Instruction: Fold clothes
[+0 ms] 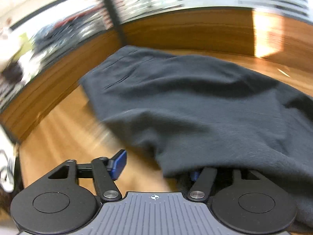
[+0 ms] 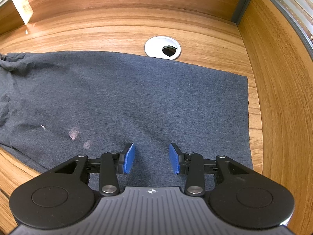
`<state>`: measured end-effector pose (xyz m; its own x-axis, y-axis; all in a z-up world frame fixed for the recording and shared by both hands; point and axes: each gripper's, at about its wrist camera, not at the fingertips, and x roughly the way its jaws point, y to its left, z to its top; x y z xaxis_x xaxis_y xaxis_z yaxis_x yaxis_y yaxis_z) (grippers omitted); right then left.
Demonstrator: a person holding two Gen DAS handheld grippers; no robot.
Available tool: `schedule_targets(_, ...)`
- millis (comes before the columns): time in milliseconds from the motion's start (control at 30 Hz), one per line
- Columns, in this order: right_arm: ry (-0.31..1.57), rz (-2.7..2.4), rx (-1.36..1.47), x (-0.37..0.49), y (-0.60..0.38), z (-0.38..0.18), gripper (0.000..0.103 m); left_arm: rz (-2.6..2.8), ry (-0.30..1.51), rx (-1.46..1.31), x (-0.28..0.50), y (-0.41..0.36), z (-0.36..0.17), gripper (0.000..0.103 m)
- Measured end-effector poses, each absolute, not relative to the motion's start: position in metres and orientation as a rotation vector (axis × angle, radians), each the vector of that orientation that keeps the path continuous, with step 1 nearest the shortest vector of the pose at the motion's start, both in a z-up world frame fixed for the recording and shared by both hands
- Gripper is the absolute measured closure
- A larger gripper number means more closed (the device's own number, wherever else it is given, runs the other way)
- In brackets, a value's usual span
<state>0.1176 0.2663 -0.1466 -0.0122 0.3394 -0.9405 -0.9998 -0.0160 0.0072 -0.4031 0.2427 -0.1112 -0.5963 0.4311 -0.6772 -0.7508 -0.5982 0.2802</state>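
A dark grey garment [image 1: 195, 101] lies spread on the wooden desk [image 1: 64, 129]. In the blurred left wrist view my left gripper [image 1: 156, 166] is open; its left blue pad [image 1: 119, 164] shows, and the garment's near edge drapes over the right finger and hides its pad. In the right wrist view the same garment [image 2: 137, 98] lies flat, with its straight edge at the right. My right gripper [image 2: 151, 158] is open and empty just above the cloth near that end, with both blue pads [image 2: 129, 159] visible.
A white cable grommet [image 2: 162, 48] sits in the desk just beyond the garment's far edge. Wooden partition walls [image 2: 277, 98] close the desk at the back and right. A wooden wall [image 1: 58, 74] also runs along the left side.
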Motion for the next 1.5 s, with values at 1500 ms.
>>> schedule_targets(1500,0.939,1.419,-0.969,0.077,0.269,-0.137,0.053,1.617,0.564,-0.669,-0.467,0.275,-0.005,0.030)
